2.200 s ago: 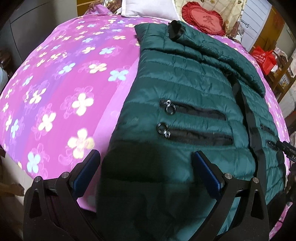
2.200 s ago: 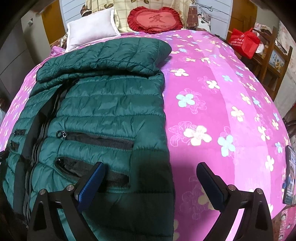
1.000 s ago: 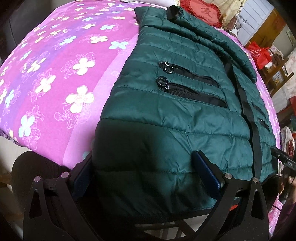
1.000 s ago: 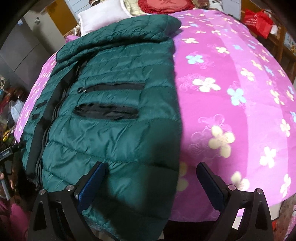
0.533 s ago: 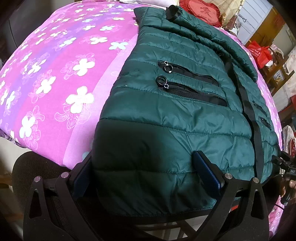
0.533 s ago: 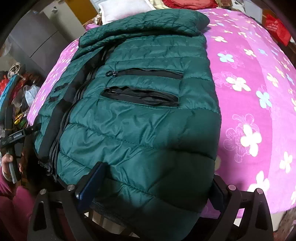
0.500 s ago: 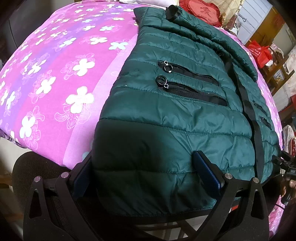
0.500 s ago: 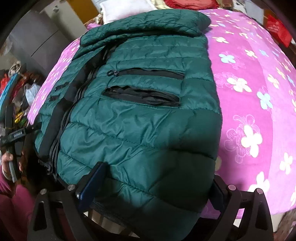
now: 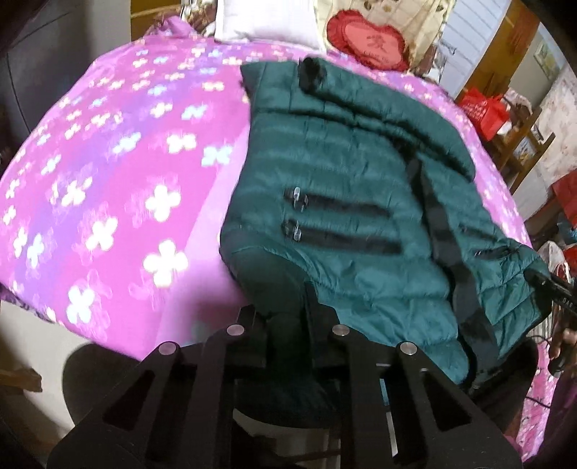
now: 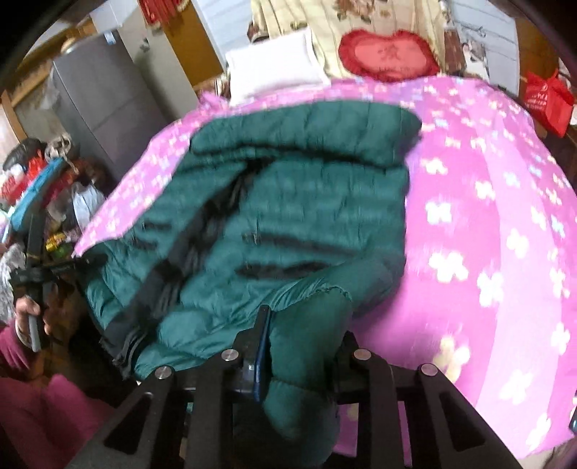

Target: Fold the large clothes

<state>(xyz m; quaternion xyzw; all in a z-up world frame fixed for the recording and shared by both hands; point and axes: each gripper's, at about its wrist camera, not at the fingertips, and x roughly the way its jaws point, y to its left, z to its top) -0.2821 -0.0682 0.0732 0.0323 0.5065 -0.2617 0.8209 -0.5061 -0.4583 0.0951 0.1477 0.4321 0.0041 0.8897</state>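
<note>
A dark green quilted puffer jacket lies face up on the pink flowered bed cover, with black zip pockets and a sleeve folded across its top. It also shows in the right wrist view. My left gripper is shut on the jacket's bottom left hem corner. My right gripper is shut on the bottom right hem corner, and the fabric bunches between its fingers. Both views are blurred by motion.
The pink bed cover extends to both sides of the jacket. A white pillow and a red heart cushion lie at the head. A red bag and wooden furniture stand right; clutter and a grey cabinet stand left.
Both grippers have closed on the jacket's bottom hem corners, having been open around them. The hem is bunched and lifted, and both views have tilted up toward the head of the bed.
</note>
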